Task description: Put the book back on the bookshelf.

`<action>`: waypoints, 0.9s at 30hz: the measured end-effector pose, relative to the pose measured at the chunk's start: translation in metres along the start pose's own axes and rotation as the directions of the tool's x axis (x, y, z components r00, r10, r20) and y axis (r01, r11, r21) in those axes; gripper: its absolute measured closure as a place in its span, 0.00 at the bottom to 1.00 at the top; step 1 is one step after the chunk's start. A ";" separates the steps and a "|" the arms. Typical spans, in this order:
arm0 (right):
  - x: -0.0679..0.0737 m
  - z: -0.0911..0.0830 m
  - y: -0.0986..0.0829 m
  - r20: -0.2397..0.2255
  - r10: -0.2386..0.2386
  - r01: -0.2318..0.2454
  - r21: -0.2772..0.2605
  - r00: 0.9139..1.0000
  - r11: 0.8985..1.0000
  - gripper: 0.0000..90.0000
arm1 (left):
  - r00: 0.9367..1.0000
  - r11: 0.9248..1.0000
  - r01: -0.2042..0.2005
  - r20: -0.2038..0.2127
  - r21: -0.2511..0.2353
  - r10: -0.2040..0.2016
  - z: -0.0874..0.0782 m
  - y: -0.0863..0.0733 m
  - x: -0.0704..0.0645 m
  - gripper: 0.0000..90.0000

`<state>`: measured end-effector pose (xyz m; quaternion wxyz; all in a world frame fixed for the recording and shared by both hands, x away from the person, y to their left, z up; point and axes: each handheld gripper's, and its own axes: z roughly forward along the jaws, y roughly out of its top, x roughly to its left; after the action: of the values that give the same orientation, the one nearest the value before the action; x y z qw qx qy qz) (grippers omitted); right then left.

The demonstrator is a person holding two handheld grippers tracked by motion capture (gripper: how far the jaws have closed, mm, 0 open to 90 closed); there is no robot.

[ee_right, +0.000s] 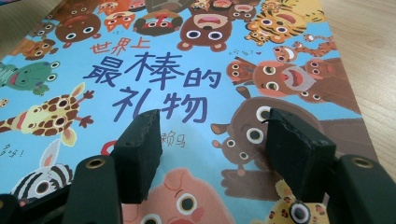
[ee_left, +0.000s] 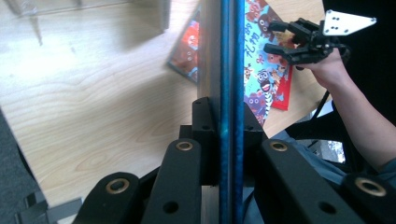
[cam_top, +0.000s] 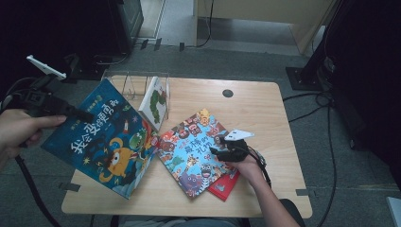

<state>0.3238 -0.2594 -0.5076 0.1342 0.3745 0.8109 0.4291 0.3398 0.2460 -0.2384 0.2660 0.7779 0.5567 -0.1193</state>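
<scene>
Light wooden table [cam_top: 265, 101], clear book stand [cam_top: 126, 84], red book [cam_top: 226, 185]

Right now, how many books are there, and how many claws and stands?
Books: 4 - dark blue monster book, light blue animal book, red book, white book
Claws: 2 - left claw, right claw
Clear stands: 1 - clear stand
Total: 7

Clear rack [cam_top: 137, 82] holds white book [cam_top: 156, 101]; red book [cam_top: 226, 185] near front table [cam_top: 265, 109] edge.
</scene>
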 end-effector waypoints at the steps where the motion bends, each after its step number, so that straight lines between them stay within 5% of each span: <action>1: 0.000 0.000 0.000 0.000 0.000 0.000 -0.001 1.000 1.000 0.40 | 1.000 1.000 0.013 -0.004 -0.003 -0.013 -0.001 -0.001 0.003 0.93; 9: 0.001 0.000 0.000 0.006 -0.006 0.006 -0.002 1.000 1.000 0.40 | 0.995 0.995 0.098 -0.027 -0.031 -0.099 -0.016 -0.009 0.033 0.93; 17: 0.001 0.000 0.000 0.012 -0.014 0.014 0.000 1.000 1.000 0.40 | 0.979 0.980 0.187 -0.072 -0.070 -0.192 -0.028 -0.013 0.060 0.93; 27: 0.001 0.001 0.000 0.018 -0.016 0.016 -0.002 1.000 1.000 0.40 | 0.955 0.958 0.259 -0.117 -0.123 -0.273 -0.035 0.006 0.078 0.93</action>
<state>0.3231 -0.2581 -0.5082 0.1451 0.3718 0.8121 0.4257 0.3691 0.3265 -0.2457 0.2508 0.6868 0.6783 -0.0723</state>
